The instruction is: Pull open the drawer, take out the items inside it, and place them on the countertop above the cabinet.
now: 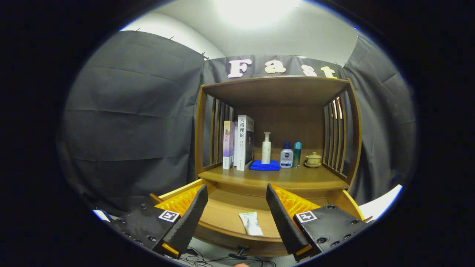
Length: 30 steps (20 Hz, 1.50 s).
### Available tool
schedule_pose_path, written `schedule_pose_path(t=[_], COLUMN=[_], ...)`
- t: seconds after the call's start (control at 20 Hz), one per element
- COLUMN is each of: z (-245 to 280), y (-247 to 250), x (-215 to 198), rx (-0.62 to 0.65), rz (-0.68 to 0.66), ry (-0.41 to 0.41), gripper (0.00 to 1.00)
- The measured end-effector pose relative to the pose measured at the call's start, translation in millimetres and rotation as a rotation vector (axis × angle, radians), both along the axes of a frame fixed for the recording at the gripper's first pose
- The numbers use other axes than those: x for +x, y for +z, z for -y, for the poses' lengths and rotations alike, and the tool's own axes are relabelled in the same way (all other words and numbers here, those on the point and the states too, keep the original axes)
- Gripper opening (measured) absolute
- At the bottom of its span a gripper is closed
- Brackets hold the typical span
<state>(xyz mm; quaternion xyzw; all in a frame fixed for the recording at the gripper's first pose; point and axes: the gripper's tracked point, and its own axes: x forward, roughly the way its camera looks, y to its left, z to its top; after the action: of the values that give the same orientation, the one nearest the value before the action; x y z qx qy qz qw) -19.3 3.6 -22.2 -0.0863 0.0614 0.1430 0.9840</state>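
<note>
claw (236,211) spread wide, holding nothing, above the pulled-open drawer (222,217). white tube (251,223) flat on the drawer floor between the fingers, free space all round. far on the surface (274,178): books (239,146), pump bottle (266,147) on blue cloth (265,165), nivea-style bottle (286,156), teal bottle (297,154), small lidded pot (313,159).

Wooden drawer (222,211) pulled open; small white tube (251,223) lying flat inside; countertop (274,177) above.
</note>
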Motion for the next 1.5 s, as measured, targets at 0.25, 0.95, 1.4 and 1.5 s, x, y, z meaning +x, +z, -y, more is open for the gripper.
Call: schedule_pose_path(t=[0.25, 0.95, 1.4, 1.5], z=[-6, -5, -4, 2], y=[15, -66, -126, -140], x=[42, 103, 116, 119], rx=[-0.041, -0.182, -0.31, -0.373], rz=[-0.102, -0.531, -0.763, -0.788], ry=[0.075, 0.198, 0.234, 0.239], gripper=[0.98, 0.98, 0.98, 0.98])
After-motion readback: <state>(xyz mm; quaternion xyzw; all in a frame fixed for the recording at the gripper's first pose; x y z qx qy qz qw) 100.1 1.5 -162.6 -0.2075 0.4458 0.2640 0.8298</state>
